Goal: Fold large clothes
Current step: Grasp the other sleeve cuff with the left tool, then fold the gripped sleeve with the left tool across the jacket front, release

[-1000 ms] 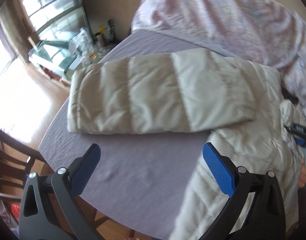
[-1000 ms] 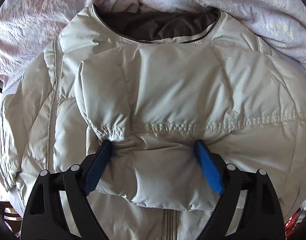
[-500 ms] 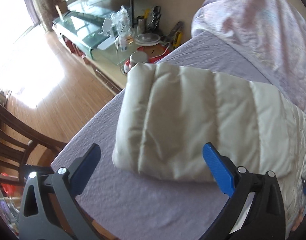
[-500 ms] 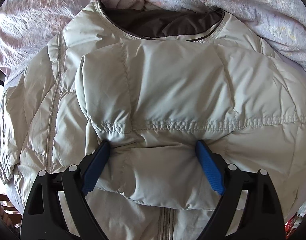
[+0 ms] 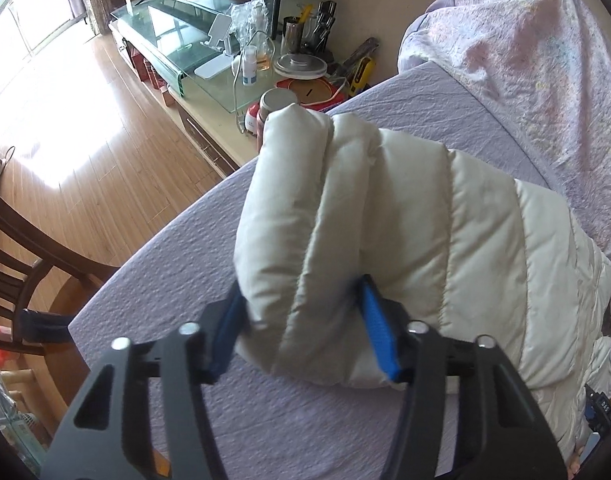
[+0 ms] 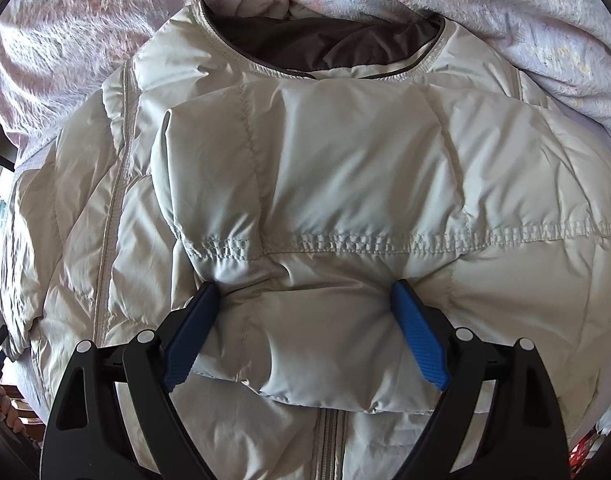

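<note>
The jacket (image 6: 345,184) lies on the desk (image 5: 209,216), collar against a pink blanket (image 6: 485,4). Left gripper (image 5: 303,332) has its jaws clamped on the sleeve (image 5: 345,220) end. Right gripper (image 6: 305,332) jaws pinch a folded puff over the zipper; the hem's cut off.

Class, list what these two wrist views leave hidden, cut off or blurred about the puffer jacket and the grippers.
- Left wrist view: the left gripper left finger is motion-blurred; the sleeve covers its tip.
- Right wrist view: the jacket hem runs off the bottom edge.
- Right wrist view: the right gripper fingertips sink into padding.
</note>
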The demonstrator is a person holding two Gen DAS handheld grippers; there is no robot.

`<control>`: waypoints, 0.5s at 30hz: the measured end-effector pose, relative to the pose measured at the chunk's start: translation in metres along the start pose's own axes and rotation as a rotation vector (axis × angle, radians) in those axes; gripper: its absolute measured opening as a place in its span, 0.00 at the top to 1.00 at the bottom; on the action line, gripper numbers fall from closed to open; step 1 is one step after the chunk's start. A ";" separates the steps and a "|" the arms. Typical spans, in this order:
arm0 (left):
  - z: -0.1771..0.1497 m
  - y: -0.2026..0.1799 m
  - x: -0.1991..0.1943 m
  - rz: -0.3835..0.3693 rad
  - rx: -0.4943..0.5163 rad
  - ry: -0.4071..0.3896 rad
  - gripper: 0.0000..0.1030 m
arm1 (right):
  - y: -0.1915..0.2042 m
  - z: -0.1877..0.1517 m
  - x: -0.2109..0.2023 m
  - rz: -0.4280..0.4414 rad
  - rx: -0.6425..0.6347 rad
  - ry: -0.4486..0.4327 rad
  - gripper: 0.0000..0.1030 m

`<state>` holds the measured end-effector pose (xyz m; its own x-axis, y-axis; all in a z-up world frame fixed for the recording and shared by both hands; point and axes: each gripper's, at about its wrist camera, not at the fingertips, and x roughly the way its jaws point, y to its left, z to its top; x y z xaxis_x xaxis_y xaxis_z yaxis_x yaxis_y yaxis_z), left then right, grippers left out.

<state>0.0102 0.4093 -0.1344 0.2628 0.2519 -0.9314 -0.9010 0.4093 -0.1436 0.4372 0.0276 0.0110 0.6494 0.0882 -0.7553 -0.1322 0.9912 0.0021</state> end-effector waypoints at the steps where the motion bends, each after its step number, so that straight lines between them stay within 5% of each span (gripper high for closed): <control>1: 0.000 -0.001 0.000 -0.008 0.002 -0.004 0.61 | -0.001 0.000 0.000 0.001 0.001 0.000 0.13; 7: -0.001 -0.014 -0.006 -0.017 0.016 -0.014 0.85 | -0.002 -0.001 -0.004 0.011 0.010 0.001 0.13; 15: 0.005 -0.055 -0.038 -0.021 0.099 -0.068 0.87 | -0.005 -0.002 -0.008 0.042 0.022 -0.013 0.13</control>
<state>0.0514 0.3814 -0.0900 0.3075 0.2998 -0.9031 -0.8576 0.4985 -0.1265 0.4313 0.0221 0.0156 0.6534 0.1309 -0.7456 -0.1429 0.9886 0.0484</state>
